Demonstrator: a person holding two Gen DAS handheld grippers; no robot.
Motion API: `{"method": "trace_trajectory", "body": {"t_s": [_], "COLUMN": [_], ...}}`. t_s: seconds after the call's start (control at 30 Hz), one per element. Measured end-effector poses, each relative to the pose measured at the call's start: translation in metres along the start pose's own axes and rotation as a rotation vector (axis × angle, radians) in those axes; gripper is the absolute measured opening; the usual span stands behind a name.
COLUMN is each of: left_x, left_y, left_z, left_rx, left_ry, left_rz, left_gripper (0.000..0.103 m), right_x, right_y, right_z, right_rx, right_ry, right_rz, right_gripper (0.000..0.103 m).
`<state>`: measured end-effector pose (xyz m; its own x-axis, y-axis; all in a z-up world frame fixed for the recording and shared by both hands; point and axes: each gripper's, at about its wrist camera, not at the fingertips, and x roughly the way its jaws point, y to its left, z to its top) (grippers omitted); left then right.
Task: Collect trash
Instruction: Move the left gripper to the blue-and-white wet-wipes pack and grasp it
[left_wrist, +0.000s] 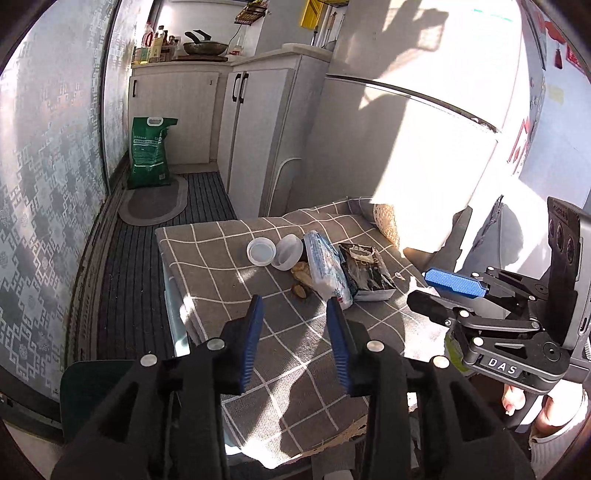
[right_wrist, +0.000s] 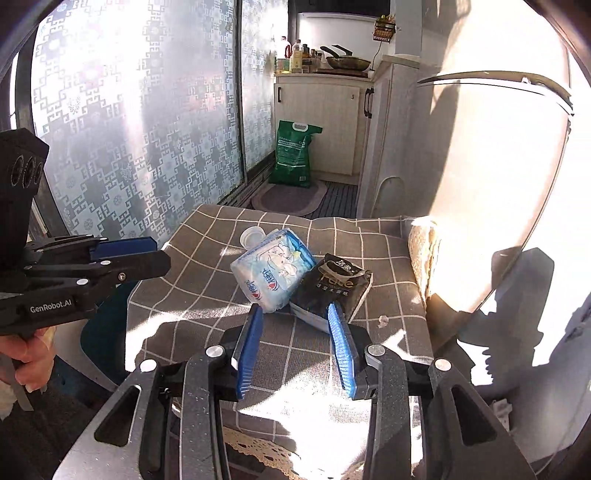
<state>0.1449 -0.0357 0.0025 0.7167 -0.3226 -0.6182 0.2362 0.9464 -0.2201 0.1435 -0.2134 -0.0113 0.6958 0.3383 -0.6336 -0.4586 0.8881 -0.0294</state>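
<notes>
On the grey checked tablecloth (left_wrist: 266, 354) lie a blue-white tissue pack (left_wrist: 327, 267), a black tissue pack (left_wrist: 365, 273), brown peel scraps (left_wrist: 301, 282), a clear plastic cup (left_wrist: 288, 253) on its side and its lid (left_wrist: 261, 252). My left gripper (left_wrist: 295, 304) is open and empty, just short of the scraps. My right gripper (right_wrist: 295, 314) is open and empty, its tips just before the black pack (right_wrist: 332, 286) and the blue-white pack (right_wrist: 273, 273). A small white crumb (right_wrist: 382, 320) lies to the right. The right gripper also shows in the left wrist view (left_wrist: 439, 291).
A green sack (left_wrist: 149, 153) stands on the floor by white cabinets (left_wrist: 258, 140) at the back. A patterned glass door (right_wrist: 140, 122) runs along the left. A white fridge or wall (left_wrist: 424, 147) rises behind the table. A lace cloth (right_wrist: 419, 254) hangs at the table's right edge.
</notes>
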Motion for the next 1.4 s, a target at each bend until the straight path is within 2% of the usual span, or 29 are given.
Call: {"method": "trace_trajectory", "body": {"t_s": [0.03, 0.1, 0.23, 0.53, 0.63, 0.7, 0.9, 1.4], "left_x": [0.006, 0.016, 0.033, 0.07, 0.077, 0.08, 0.08, 0.039], "left_y": [-0.001, -0.005, -0.012, -0.02, -0.019, -0.018, -0.023, -0.015], "left_z": [0.0, 0.001, 0.006, 0.014, 0.016, 0.017, 0.017, 0.02], "left_rx": [-0.001, 0.007, -0.013, -0.023, -0.039, -0.048, -0.026, -0.027], "left_ry": [0.006, 0.01, 0.021, 0.049, 0.059, 0.071, 0.066, 0.005], "left_rz": [-0.002, 0.001, -0.039, -0.032, -0.028, -0.025, -0.023, -0.027], "left_gripper": [0.04, 0.041, 0.046, 0.047, 0.041, 0.029, 0.011, 0.01], "right_x": [-0.001, -0.004, -0.008, -0.007, -0.004, -0.002, 0.006, 0.045], "right_y": [-0.004, -0.011, -0.023, -0.034, -0.038, -0.04, -0.034, -0.007], "right_z": [-0.002, -0.006, -0.013, -0.027, -0.029, -0.03, -0.029, -0.016], "right_rx": [0.006, 0.009, 0.024, 0.033, 0.042, 0.047, 0.049, 0.037], "right_ry": [-0.001, -0.002, -0.003, 0.016, 0.022, 0.025, 0.016, 0.034], "right_rz": [-0.005, -0.012, -0.02, -0.016, -0.016, -0.014, -0.007, -0.048], "right_gripper": [0.048, 0.049, 0.053, 0.055, 0.056, 0.057, 0.066, 0.071]}}
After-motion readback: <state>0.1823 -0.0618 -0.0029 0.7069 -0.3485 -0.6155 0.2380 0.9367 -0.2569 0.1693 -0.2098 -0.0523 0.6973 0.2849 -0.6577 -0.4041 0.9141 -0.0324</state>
